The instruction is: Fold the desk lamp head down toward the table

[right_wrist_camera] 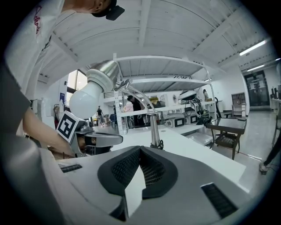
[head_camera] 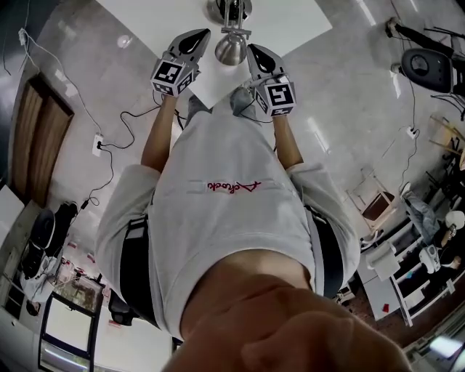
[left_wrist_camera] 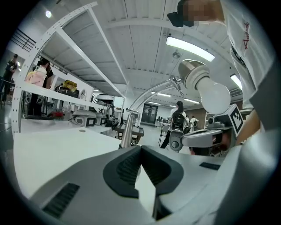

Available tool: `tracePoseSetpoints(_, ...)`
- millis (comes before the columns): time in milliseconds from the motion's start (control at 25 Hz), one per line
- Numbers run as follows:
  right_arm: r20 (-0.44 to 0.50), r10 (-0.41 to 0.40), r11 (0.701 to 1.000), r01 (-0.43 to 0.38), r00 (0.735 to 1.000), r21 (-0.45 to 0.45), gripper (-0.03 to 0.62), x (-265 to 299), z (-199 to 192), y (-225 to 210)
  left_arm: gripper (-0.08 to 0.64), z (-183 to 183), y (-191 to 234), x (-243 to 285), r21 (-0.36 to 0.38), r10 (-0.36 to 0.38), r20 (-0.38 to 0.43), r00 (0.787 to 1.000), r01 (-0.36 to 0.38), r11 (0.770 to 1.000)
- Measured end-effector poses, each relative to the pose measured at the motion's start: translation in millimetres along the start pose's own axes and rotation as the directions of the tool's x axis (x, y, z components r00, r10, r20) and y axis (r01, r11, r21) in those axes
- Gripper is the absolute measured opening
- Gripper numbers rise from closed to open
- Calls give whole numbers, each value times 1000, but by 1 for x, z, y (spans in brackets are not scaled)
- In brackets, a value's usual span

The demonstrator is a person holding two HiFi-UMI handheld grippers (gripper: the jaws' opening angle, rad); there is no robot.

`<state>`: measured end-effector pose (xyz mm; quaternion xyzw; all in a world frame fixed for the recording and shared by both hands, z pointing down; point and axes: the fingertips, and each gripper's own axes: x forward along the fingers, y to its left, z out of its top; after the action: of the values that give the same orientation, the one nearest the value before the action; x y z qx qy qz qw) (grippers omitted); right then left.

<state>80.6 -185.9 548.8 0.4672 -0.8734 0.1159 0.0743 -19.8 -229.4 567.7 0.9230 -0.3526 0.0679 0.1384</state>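
The desk lamp's silver head point(head_camera: 231, 48) with its white bulb point(left_wrist_camera: 214, 95) hangs on a curved chrome arm point(right_wrist_camera: 137, 93) from an upright post point(right_wrist_camera: 154, 130) on the white table point(head_camera: 290, 22). In the head view the head sits between my two grippers, apart from both. My left gripper point(head_camera: 201, 35) is to its left and shut, with nothing between the jaws point(left_wrist_camera: 140, 147). My right gripper point(head_camera: 252, 49) is to its right, also shut and empty point(right_wrist_camera: 140, 148). The bulb points toward me, above and beside each gripper.
The lamp's base point(head_camera: 229, 9) stands further back on the table. Shelving racks point(right_wrist_camera: 175, 83) with equipment lie behind the table. A black side table point(right_wrist_camera: 228, 127) stands on the floor at the right. People point(left_wrist_camera: 178, 118) stand in the background.
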Motion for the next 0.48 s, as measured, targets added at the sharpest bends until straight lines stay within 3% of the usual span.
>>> tracePoseSetpoints(200,-14,-2,1000,2,1000,13,29,-3,-10,5,23,-9,1,2,5,19,6,1000,-19,1000)
tracePoseSetpoints(320,-14,-3,1000,4,1000,15,29,-5,-11,7,200,-8,9,18,3,21,-2,1000,-21,1000)
tracePoseSetpoints(480,-12,-9,1000,9,1000,14,29,-8,-8,6,230,3,24,50,-5,-4,6,1000,4,1000)
